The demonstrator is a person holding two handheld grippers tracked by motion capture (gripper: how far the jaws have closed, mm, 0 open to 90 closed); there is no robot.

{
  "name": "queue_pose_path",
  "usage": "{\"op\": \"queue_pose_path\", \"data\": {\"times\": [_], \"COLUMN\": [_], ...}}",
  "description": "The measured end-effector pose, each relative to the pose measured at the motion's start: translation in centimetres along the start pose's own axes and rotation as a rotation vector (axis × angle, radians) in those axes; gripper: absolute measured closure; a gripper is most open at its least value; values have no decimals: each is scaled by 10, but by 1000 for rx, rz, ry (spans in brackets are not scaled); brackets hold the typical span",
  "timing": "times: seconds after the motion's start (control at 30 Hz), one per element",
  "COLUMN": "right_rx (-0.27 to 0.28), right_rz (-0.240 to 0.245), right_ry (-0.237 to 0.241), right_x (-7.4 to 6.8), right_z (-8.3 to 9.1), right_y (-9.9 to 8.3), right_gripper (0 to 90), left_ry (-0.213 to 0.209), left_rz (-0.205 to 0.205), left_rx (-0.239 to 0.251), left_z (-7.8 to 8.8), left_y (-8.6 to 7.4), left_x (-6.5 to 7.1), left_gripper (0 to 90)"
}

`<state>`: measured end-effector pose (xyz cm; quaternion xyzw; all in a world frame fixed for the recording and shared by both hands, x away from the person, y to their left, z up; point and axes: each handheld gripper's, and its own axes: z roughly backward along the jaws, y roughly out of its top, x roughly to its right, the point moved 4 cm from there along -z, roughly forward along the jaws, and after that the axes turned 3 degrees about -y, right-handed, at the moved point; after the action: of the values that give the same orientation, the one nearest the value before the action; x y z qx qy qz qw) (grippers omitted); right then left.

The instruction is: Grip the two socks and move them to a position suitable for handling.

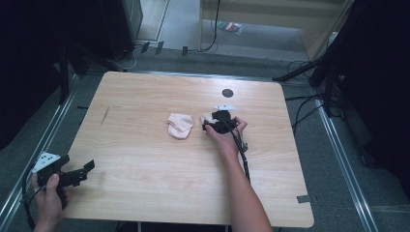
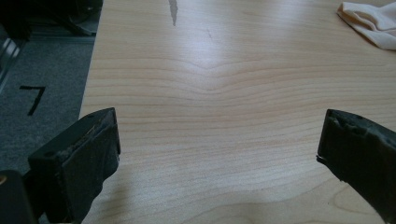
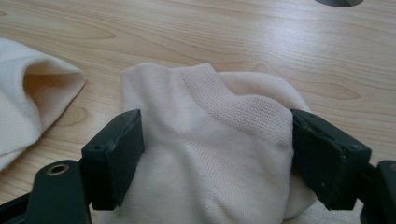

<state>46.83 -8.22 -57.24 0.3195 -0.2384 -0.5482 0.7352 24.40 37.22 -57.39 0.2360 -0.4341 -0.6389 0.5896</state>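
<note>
sock [image 3: 219, 154] sits between the right tool's [image 3: 217, 156] wide jaws, mid-table.

Two pale peach socks [image 1: 180, 125] [image 3: 219, 154], one with a fine mesh-patterned band, are seen on a light wood-grained table [image 1: 159, 159].

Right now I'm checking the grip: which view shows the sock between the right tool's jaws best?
The right gripper view: the sock lies close up between the open jaws. In the high view only its edge peeks out beside the right tool.
</note>
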Motion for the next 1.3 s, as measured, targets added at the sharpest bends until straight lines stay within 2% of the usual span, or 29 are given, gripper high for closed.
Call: {"op": "queue_pose_path", "data": {"times": [0.2, 0.23, 0.3, 0.33, 0.37, 0.4, 0.43, 0.5, 0.57, 0.6, 0.67, 0.8, 0.83, 0.87, 0.9, 0.93, 0.97, 1.0, 1.03, 1.07, 1.13, 1.17, 1.2, 1.23, 1.27, 1.3], "right_rx": [43, 53, 64, 64, 68, 68, 65, 44, 30, 19, 20, 52, 76, 76, 86, 86, 96, 96, 104, 109, 109, 114, 114, 119, 119, 114], "right_rz": [8, 1, -16, -16, -39, -39, -67, -96, -92, -66, -61, -56, -60, -60, -61, -61, -87, -87, -115, -118, -118, -114, -114, -91, -91, -62], "right_ry": [-9, -21, -35, -35, -38, -38, -24, -5, -5, -2, 8, 39, 60, 60, 81, 81, 113, 113, 138, 143, 151, 160, 160, 177, 177, 184], "right_x": [2, 5, 8, 8, 13, 13, 19, 24, 26, 28, 29, 28, 27, 27, 24, 24, 21, 21, 18, 17, 15, 11, 11, 4, 4, -4], "right_z": [2, 3, 6, 6, 10, 10, 13, 16, 17, 20, 22, 36, 45, 45, 55, 55, 65, 65, 75, 80, 85, 94, 94, 103, 103, 110], "right_y": [-5, -6, -7, -7, -10, -10, -12, -12, -12, -12, -12, -14, -15, -15, -17, -17, -18, -18, -21, -22, -24, -26, -26, -28, -28, -32], "right_gripper": [295, 387, 513, 513, 669, 669, 756, 780, 783, 790, 790, 791, 791, 791, 791, 791, 790, 790, 789, 789, 789, 789, 789, 788, 788, 787], "left_ry": [0, 0, 2, 5, 11, 11, 11, 8, 7, 6, 3, 3, 2, 1, 0, 0, -11, -11, -18, -16, -14, -10, -10, -5, -5, 3], "left_rz": [13, 16, 20, 22, 17, 17, 11, 12, 16, 17, 16, 9, 7, 6, 10, 10, 24, 24, 42, 46, 48, 38, 38, 23, 23, 17], "left_rx": [-8, -8, -6, -6, -13, -13, -11, -12, -11, -9, -10, -11, -10, -9, -10, -10, -14, -14, -16, -15, -14, -19, -19, -24, -24, -22], "left_z": [0, 0, 0, 0, -1, -1, -1, -1, -1, 0, 0, -1, -1, 0, 0, 0, -1, -1, -1, -1, -1, -1, -1, -1, -1, -1], "left_y": [0, 0, 0, 0, 0, 0, 0, 0, 0, 0, 0, 0, 0, 0, 0, 0, 0, 0, 0, 0, 0, 0, 0, 0, 0, 0], "left_x": [-1, -1, -2, -2, -1, -1, -1, -1, -1, -1, -1, -1, 0, 0, -1, -1, -2, -2, -4, -4, -5, -4, -4, -3, -3, -2], "left_gripper": [0, 0, 0, 0, 0, 0, 0, 0, 0, 0, 0, 0, 0, 0, 0, 0, 0, 0, 0, 0, 0, 0, 0, 0, 0, 0]}}
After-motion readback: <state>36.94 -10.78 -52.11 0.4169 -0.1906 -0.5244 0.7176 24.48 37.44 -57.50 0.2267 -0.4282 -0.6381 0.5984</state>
